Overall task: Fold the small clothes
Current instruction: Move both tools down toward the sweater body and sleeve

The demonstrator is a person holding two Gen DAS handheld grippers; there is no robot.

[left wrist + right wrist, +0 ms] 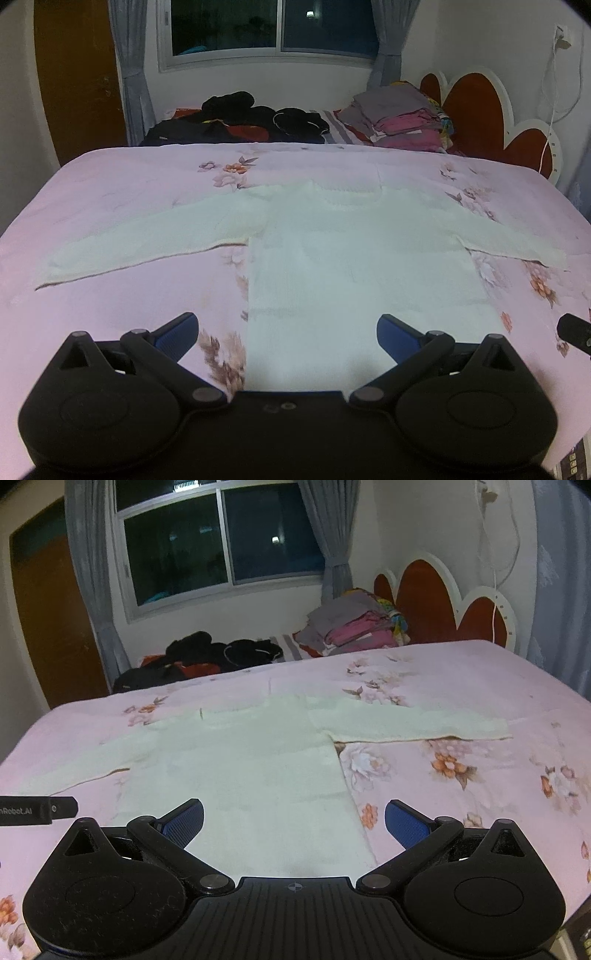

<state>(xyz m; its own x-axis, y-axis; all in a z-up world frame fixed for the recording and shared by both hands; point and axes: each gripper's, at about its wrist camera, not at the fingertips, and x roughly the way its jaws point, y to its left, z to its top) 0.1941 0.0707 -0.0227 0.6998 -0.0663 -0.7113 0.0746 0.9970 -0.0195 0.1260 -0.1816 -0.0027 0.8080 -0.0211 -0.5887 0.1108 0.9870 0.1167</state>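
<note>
1. A small white knitted long-sleeved sweater lies flat on the bed's pink floral-print sheet, both sleeves stretched out to left and right.
2. The left tongs hover spread wide over the sweater's near hem, gripping nothing.
3. The right tongs are likewise spread and empty, above the hem's right corner.
4. At the far side sit a dark heap of clothes and a folded stack of grey and pink garments.
</note>
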